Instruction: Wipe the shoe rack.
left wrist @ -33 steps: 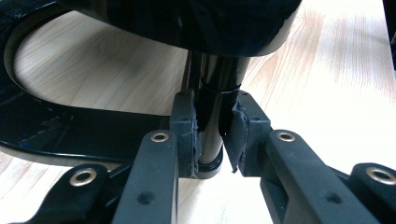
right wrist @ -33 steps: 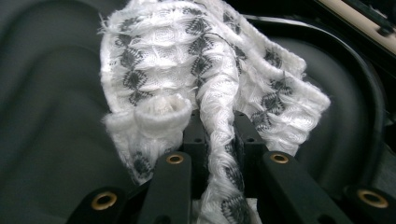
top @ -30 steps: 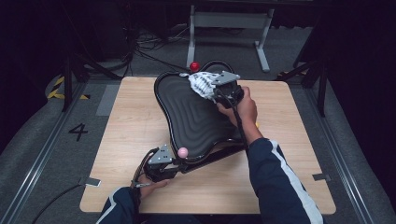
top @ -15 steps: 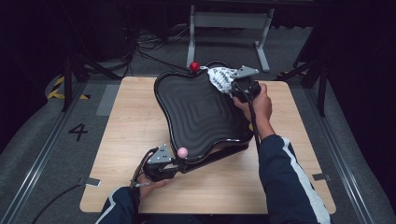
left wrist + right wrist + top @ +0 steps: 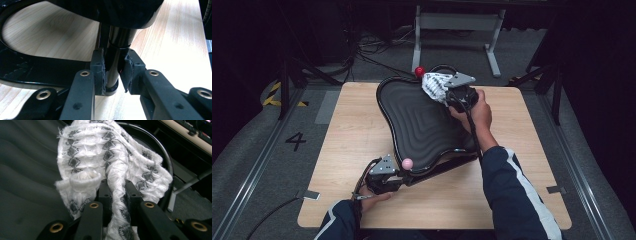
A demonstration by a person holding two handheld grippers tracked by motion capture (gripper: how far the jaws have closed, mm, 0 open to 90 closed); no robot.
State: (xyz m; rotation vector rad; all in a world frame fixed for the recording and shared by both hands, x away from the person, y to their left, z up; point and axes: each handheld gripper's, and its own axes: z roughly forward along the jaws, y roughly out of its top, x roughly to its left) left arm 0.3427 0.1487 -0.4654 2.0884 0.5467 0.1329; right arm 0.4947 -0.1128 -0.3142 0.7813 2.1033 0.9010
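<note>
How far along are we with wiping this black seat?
Done: the left gripper is clamped on the seat's black post, steadying it on the table. In hand: the right gripper is shut on the white patterned cloth, pressed at the far rim of the ridged seat. Left: the frames can't show which parts have been wiped, so treat the nearer surface as pending.

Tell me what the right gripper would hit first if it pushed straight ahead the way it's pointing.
Probably the black curved rim at the far edge of the ribbed black pad. The right gripper is shut on the white-and-grey cloth, which hangs before its jaws, with the rim right behind it. Depth is unclear.
</note>
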